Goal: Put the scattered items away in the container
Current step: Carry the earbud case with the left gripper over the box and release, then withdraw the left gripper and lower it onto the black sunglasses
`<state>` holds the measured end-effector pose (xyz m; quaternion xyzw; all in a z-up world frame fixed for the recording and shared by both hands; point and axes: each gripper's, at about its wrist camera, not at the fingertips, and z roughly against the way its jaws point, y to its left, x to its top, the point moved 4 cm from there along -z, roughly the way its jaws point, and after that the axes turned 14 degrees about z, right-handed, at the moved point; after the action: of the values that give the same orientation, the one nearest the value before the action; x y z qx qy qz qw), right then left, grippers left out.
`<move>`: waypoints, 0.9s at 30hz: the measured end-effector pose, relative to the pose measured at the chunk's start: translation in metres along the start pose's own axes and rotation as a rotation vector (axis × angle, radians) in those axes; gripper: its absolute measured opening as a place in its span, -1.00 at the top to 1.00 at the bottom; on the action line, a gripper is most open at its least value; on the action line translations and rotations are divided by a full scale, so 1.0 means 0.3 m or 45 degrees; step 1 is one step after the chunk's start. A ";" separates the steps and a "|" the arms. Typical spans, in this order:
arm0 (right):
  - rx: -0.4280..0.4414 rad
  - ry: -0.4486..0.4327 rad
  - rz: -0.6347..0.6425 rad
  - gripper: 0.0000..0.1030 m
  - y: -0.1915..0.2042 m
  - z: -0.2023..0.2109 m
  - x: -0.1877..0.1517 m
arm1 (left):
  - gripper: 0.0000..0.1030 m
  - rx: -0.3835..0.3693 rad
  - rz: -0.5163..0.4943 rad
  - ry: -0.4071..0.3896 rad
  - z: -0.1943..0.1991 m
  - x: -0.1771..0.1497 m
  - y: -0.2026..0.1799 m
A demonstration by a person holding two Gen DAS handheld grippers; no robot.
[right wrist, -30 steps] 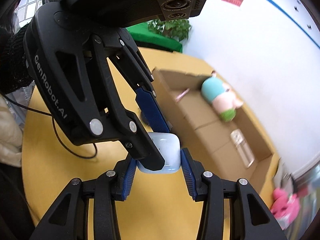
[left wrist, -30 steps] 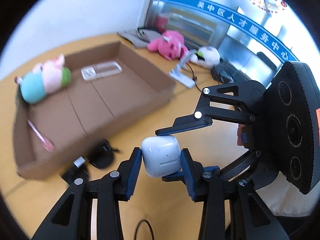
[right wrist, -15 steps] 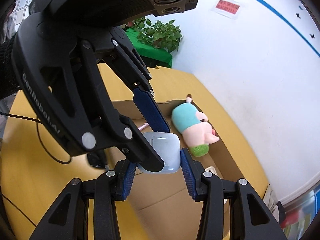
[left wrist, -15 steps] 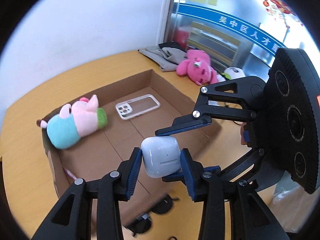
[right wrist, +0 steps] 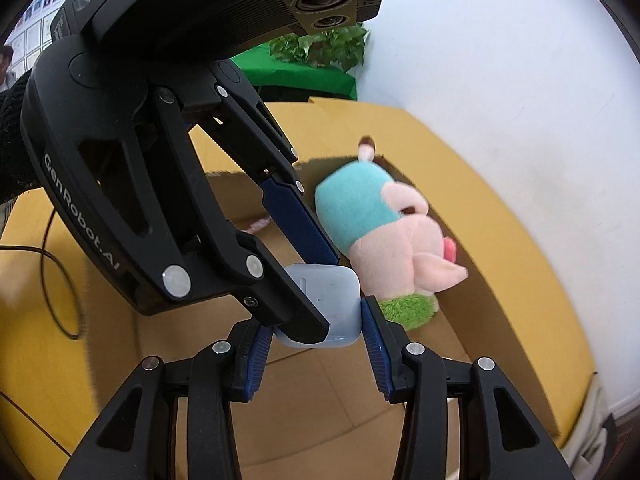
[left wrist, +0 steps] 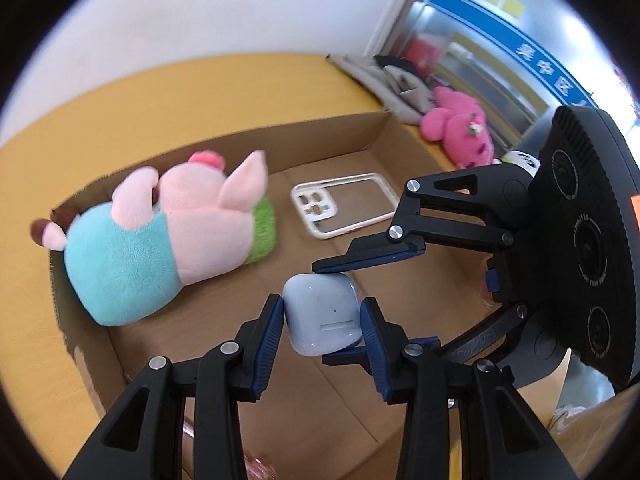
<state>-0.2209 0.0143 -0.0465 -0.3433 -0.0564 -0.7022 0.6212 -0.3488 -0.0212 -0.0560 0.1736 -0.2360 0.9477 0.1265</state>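
From your left wrist, the left tool (left wrist: 322, 322) pinches the white earbud case (left wrist: 320, 314) above the cardboard box (left wrist: 280, 136) floor; lower before letting go. From your right wrist, the right tool (right wrist: 316, 330) clamps it too; release both together, clear of the plush pig (right wrist: 384, 240).

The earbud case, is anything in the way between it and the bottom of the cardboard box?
Nothing visible. The earbud case, clamped by both the left gripper and right gripper, hangs over bare floor of the cardboard box. The plush pig and clear phone case lie farther in, off to the side.
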 end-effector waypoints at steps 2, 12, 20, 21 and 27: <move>0.026 0.004 -0.029 0.09 -0.020 -0.055 -0.020 | 0.26 0.007 0.026 0.031 -0.039 0.011 0.032; 0.142 0.110 -0.089 0.09 0.005 -0.256 -0.105 | 0.26 0.056 0.158 0.190 -0.221 -0.033 0.139; 0.094 0.152 -0.213 -0.61 -0.002 -0.212 -0.108 | 0.25 0.121 0.223 0.055 -0.115 -0.074 0.140; 0.068 0.152 -0.233 -0.61 -0.003 -0.183 -0.108 | 0.25 0.130 0.224 0.013 -0.074 -0.081 0.128; -0.161 0.101 -0.431 -0.74 0.059 0.090 -0.113 | -0.26 0.348 0.165 -0.430 0.277 -0.211 0.000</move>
<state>-0.1940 0.0522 -0.0510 -0.3392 -0.0445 -0.8118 0.4733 -0.2689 -0.0719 -0.0117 0.3299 -0.1339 0.9345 -0.0005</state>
